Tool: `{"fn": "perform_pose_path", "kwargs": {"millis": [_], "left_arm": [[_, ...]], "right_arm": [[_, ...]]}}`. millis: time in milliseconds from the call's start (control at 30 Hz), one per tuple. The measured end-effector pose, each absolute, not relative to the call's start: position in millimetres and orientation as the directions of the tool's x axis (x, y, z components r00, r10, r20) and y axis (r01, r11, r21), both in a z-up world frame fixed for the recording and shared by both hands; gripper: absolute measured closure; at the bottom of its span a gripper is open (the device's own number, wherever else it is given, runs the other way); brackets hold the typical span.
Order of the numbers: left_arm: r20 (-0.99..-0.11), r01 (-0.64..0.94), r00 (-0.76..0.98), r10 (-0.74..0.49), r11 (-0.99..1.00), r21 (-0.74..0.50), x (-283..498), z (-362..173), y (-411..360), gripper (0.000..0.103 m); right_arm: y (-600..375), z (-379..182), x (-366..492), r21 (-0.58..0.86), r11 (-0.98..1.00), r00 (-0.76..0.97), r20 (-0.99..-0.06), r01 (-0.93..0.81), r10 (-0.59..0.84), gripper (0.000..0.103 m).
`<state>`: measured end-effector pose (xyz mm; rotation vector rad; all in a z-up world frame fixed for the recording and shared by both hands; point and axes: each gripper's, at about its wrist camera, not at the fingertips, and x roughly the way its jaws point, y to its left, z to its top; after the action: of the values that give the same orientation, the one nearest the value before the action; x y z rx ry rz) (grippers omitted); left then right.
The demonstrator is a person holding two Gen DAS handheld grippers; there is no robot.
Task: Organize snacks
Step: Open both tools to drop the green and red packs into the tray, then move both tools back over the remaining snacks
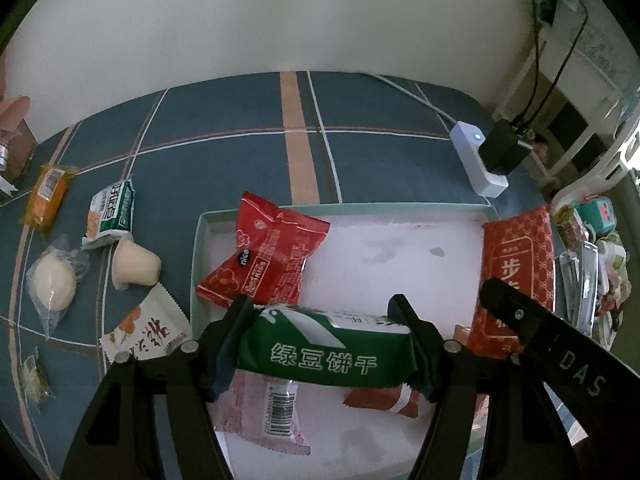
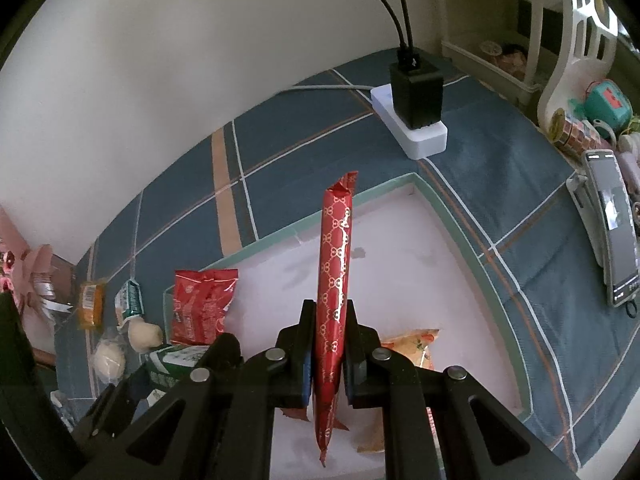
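Observation:
My left gripper point(image 1: 326, 344) is shut on a green biscuit packet point(image 1: 324, 350) and holds it crosswise over the near part of a shallow white tray with a pale green rim point(image 1: 344, 206). My right gripper point(image 2: 329, 344) is shut on a red patterned packet point(image 2: 335, 280), held on edge above the same tray point(image 2: 400, 184); that packet also shows at the right in the left wrist view point(image 1: 516, 268). In the tray lie a red snack bag point(image 1: 266, 256), a pink barcoded packet point(image 1: 266, 408), a small red packet point(image 1: 384, 400) and a yellow-orange packet point(image 2: 412, 344).
Loose snacks lie on the blue checked cloth left of the tray: an orange packet point(image 1: 48, 192), a green-white packet point(image 1: 112, 212), two pale jelly cups point(image 1: 134, 266), a white packet point(image 1: 150, 332). A white power strip with black adapter point(image 2: 416, 120) is beyond; a phone point(image 2: 614, 232) is at the right.

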<state>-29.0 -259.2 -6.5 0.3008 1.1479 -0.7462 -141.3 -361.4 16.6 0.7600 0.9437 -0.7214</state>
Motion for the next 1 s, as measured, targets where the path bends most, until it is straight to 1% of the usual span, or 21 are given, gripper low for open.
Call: {"fn": "perform_pose_path", "kwargs": {"millis": [300, 400, 633, 667, 700, 733, 800, 1000], "left_arm": [[-0.897, 0.668, 0.233, -0.375, 0.732, -0.133, -26, 7, -253, 0.03], [-0.905, 0.655, 0.234, -0.355, 0.746, -0.123, -24, 11, -249, 0.03], [-0.914, 0.53, 0.296, -0.277, 0.844, -0.084, -2, 17, -221, 0.029], [-0.914, 0.51, 0.306, -0.266, 0.857, -0.078, 2, 17, -217, 0.026], [-0.914, 0.489, 0.315, -0.255, 0.869, -0.074, 6, 17, -212, 0.019], [-0.914, 0.468, 0.322, -0.246, 0.881, -0.072, 10, 17, -207, 0.017], [-0.915, 0.439, 0.33, -0.232, 0.896, -0.069, 16, 16, -197, 0.017], [-0.92, 0.388, 0.339, -0.195, 0.92, -0.052, 28, 13, -177, 0.017]], "right_arm": [[-364, 23, -146, 0.224, 0.525, 0.384, -0.897, 0.821, -0.218, 0.09], [-365, 28, -147, 0.219, 0.526, 0.382, -0.896, 0.822, -0.224, 0.09], [-364, 25, -144, 0.181, 0.531, 0.341, -0.914, 0.828, -0.22, 0.088], [-363, 23, -143, 0.176, 0.534, 0.334, -0.917, 0.827, -0.216, 0.087], [-362, 21, -141, 0.167, 0.537, 0.325, -0.921, 0.827, -0.213, 0.084], [-361, 20, -140, 0.159, 0.54, 0.317, -0.924, 0.826, -0.213, 0.081], [-355, 19, -135, 0.141, 0.556, 0.305, -0.928, 0.819, -0.214, 0.067], [-332, 20, -116, 0.114, 0.623, 0.304, -0.93, 0.773, -0.207, 0.065]]}}
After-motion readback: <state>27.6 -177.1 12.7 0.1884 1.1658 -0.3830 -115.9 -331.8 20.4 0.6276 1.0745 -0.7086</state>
